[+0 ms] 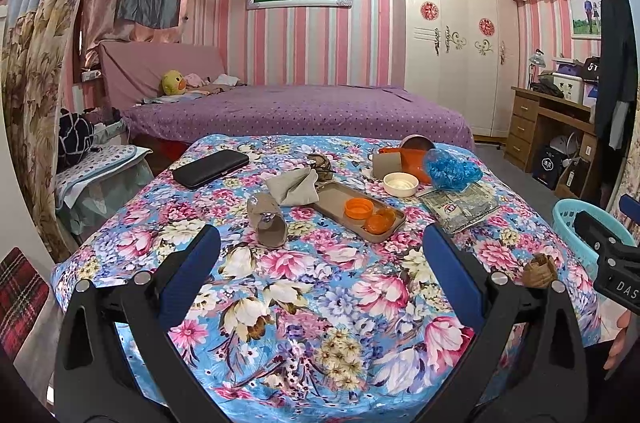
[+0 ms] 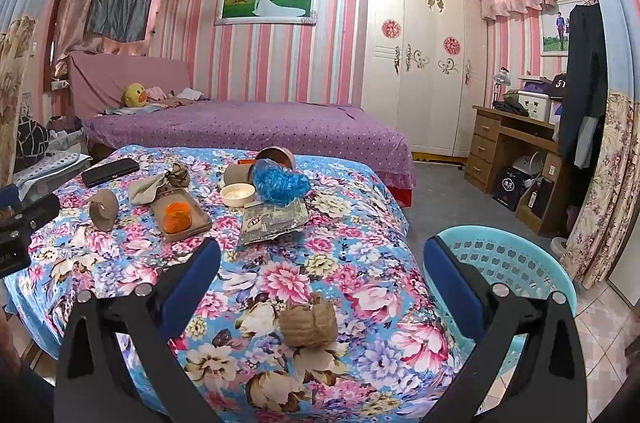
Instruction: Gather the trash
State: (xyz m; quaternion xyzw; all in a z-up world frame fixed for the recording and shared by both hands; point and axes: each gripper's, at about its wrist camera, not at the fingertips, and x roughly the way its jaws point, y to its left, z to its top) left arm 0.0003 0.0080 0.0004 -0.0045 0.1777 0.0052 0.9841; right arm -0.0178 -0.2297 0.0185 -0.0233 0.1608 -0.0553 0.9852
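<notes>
Left gripper (image 1: 320,251) spread wide above floral tablecloth (image 1: 304,303), gripping nothing; right gripper (image 2: 320,263) likewise splayed, crumpled brown paper wad (image 2: 308,321) lying between its fingers; turquoise basket (image 2: 516,259) just beside table edge.

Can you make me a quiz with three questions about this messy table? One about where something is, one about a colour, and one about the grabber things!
1. Where are the orange lids?
A. on the tan tray
B. in the basket
C. on the purple bed

2. What colour is the basket beside the table?
A. red
B. light blue
C. black

3. How do the jaws of the right gripper stand?
A. shut on the crumpled brown paper
B. wide open, holding nothing
C. shut on a phone

Answers:
1 A, both lids lie inside the tray.
2 B, its holed plastic wall is light blue.
3 B, the two blue pads are far apart with the paper lying free on the cloth.
</notes>
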